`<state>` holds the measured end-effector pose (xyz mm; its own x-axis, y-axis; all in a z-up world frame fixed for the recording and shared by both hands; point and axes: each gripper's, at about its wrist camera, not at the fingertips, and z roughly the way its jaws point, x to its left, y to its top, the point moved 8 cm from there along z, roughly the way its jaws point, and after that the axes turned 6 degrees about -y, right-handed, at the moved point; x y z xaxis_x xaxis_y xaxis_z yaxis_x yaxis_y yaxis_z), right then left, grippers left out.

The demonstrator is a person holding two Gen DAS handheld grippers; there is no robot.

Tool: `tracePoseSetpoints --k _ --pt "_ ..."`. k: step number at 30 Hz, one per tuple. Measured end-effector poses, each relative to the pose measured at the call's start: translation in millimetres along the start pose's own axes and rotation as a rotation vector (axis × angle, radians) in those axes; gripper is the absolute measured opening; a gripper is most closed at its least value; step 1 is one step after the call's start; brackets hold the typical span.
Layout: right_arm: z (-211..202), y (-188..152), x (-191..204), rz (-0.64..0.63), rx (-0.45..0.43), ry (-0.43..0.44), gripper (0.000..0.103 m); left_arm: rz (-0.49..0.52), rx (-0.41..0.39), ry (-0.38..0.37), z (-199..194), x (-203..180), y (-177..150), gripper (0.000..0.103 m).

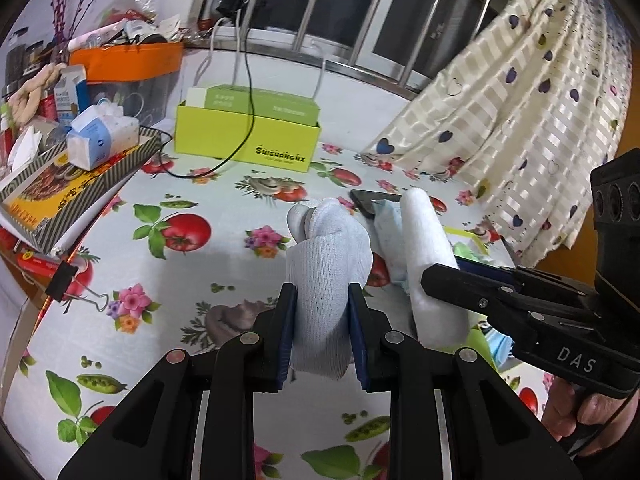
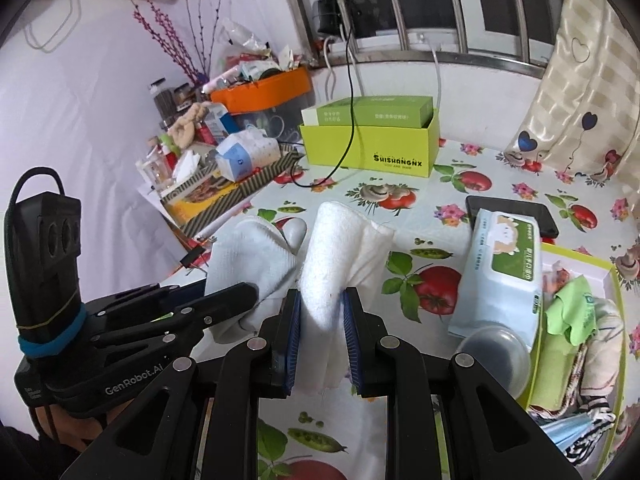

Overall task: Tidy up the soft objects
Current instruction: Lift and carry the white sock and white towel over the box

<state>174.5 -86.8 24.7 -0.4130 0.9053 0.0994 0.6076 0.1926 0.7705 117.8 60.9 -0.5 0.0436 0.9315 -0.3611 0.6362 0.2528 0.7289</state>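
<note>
My left gripper (image 1: pixel 322 300) is shut on a white ribbed sock (image 1: pixel 326 256) and holds it above the flowered tablecloth; the sock also shows in the right wrist view (image 2: pixel 252 260). My right gripper (image 2: pixel 322 304) is shut on a white terry sock or cloth (image 2: pixel 340 248), held upright beside the first; it shows in the left wrist view (image 1: pixel 424 248). The two grippers are side by side, the left gripper (image 2: pixel 240 292) at the right one's left. A lime tray (image 2: pixel 576 264) at the right holds a green cloth (image 2: pixel 572 312) and striped fabric.
A wet-wipes pack (image 2: pixel 504 272) lies on a black phone (image 2: pixel 512 212), with a clear round lid (image 2: pixel 494 356) in front. A lime shoebox (image 2: pixel 372 148) stands at the back. Cluttered boxes, tissues (image 2: pixel 244 156) and an orange bin (image 2: pixel 264 88) are at the left. A curtain (image 1: pixel 520 100) hangs at the right.
</note>
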Motion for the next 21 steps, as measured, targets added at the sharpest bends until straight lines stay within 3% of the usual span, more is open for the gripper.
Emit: tracePoseSetpoints --k 21 --pt "-56 -10 -49 0.064 -0.092 -0.043 0.02 0.089 0.002 -0.067 10 -66 7 0.026"
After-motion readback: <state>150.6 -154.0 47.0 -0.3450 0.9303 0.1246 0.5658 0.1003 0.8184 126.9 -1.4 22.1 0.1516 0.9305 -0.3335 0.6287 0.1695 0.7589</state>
